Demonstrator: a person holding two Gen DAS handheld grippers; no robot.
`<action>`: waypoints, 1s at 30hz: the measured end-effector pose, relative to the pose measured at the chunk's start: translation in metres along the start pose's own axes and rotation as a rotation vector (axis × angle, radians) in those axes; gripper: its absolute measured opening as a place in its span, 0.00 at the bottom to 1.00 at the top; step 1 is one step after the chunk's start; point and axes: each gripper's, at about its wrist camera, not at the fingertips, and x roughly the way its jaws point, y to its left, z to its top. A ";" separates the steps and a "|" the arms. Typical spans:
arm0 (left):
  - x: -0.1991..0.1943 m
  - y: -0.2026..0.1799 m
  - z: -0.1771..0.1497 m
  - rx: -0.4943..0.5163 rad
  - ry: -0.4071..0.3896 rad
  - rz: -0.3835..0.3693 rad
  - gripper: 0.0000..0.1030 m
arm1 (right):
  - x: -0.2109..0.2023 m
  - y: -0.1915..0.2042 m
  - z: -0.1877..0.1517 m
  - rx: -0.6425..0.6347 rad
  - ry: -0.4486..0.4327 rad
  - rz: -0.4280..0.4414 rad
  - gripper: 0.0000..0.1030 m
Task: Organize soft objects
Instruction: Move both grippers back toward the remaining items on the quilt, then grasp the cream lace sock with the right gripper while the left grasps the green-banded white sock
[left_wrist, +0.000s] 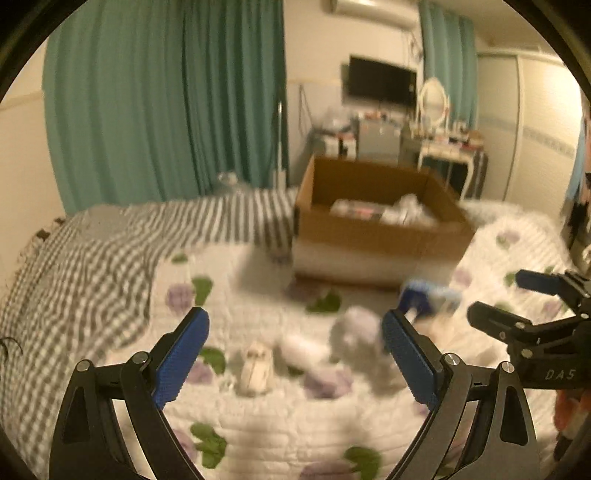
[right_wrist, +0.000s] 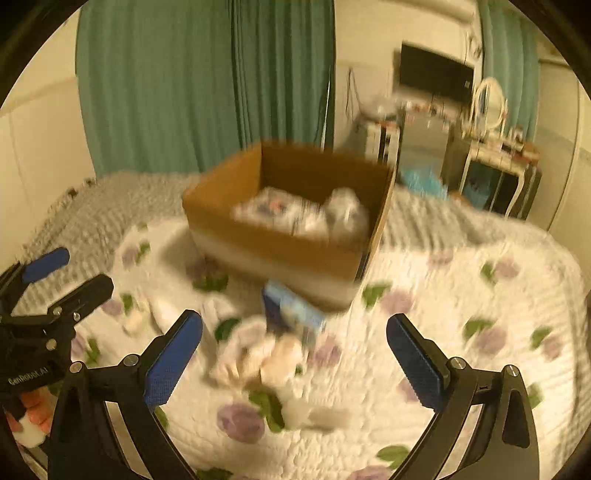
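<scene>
The soft toys (right_wrist: 266, 358) lie in a loose pile on the bed (right_wrist: 461, 295), just in front of the box (right_wrist: 280, 254); a blue pack (right_wrist: 291, 310) stands between pile and box. More pale toys (left_wrist: 354, 332) show in the left view, blurred. The box already holds a few pale, wrapped things (right_wrist: 299, 214), so the sorting looks partly done, with the pile on the quilt left to go in.

The right claw (right_wrist: 295, 354) is spread wide above the pile, holding nothing. The left claw (left_wrist: 295, 350) is also wide and empty, over a small white toy (left_wrist: 255, 369).
</scene>
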 end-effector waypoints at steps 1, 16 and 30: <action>0.009 0.001 -0.007 0.012 0.024 0.010 0.93 | 0.008 0.000 -0.005 -0.003 0.022 0.005 0.98; 0.031 0.009 -0.027 0.013 0.123 0.018 0.93 | 0.084 0.013 -0.041 -0.082 0.222 0.095 0.50; 0.027 -0.022 -0.024 0.026 0.136 -0.036 0.93 | 0.004 -0.020 -0.023 0.002 0.057 0.125 0.19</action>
